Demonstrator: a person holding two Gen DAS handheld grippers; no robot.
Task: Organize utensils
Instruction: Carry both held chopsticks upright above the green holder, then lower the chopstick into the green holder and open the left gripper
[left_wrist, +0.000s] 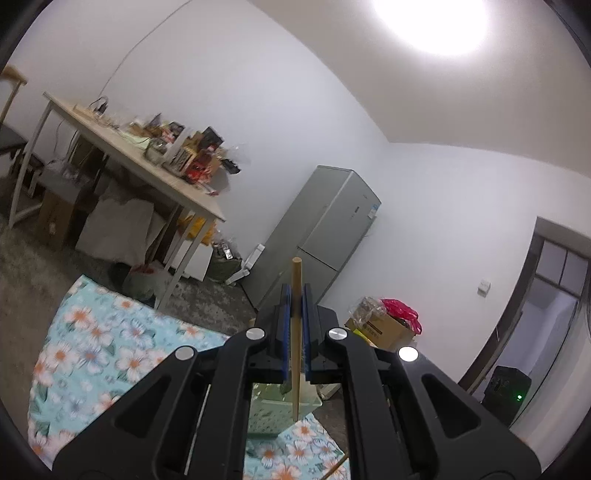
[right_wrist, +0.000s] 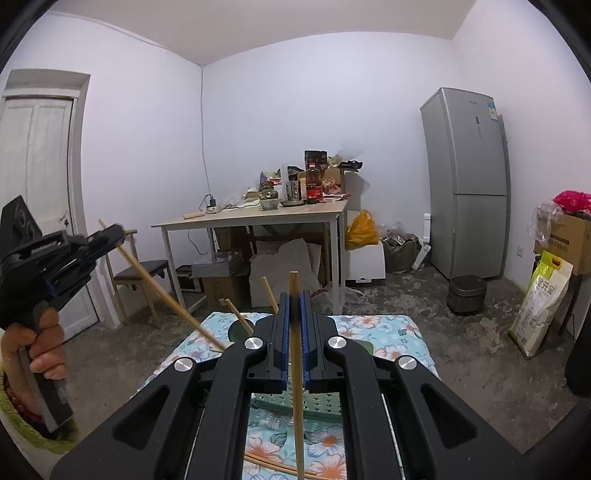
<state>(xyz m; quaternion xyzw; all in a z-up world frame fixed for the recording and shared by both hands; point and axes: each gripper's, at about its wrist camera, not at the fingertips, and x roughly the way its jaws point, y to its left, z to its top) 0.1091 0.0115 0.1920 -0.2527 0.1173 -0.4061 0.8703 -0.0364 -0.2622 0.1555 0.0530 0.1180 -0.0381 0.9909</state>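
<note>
In the left wrist view, the left gripper (left_wrist: 295, 295) is clamped on a wooden chopstick (left_wrist: 296, 332) above the pale green basket (left_wrist: 269, 413) on the floral cloth (left_wrist: 103, 350). In the right wrist view, the right gripper (right_wrist: 294, 302) pinches another chopstick (right_wrist: 295, 362) over the basket's perforated rim (right_wrist: 321, 402); two more sticks (right_wrist: 273, 463) lie at the cloth's near edge.

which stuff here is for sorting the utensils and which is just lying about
Part of the job:
- chopstick in left gripper
- chopstick in right gripper
- perforated basket
- loose chopsticks on the floral cloth

Just lying about:
- fridge
- cluttered table
- rice bag
</note>
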